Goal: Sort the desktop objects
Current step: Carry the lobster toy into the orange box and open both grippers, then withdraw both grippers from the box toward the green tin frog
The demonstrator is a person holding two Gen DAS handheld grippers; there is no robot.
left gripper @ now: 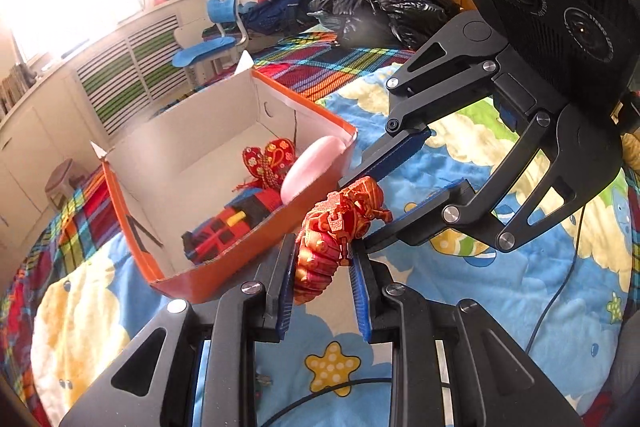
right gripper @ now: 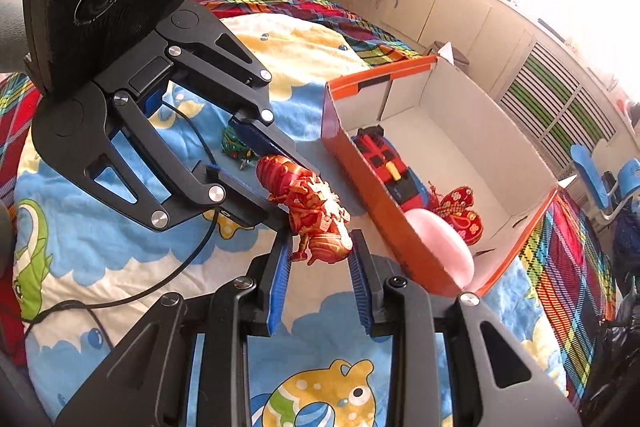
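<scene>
Sorting is partly done, as I judge it: inside the orange cardboard box [left gripper: 224,267] already lie a red embroidered butterfly [left gripper: 270,159], a pink oval object [left gripper: 310,165] leaning on the near wall, and a red and black blocky toy [left gripper: 232,227]. The red and gold lobster toy [left gripper: 336,239] is not yet in the box; it is just beside the box's outer wall, above the cartoon bedspread [left gripper: 460,287]. Both tongs are at this toy. The left tongs [left gripper: 322,287] have their blue pads on both sides of the segmented tail, and the right tongs [right gripper: 318,267] stand around the other end, near the claws. Whether each pair really presses the toy or only stands close around it, I cannot tell for sure. On the bedspread behind, a small green object [right gripper: 234,147] waits, partly hidden, so perhaps it is left to sort too.
</scene>
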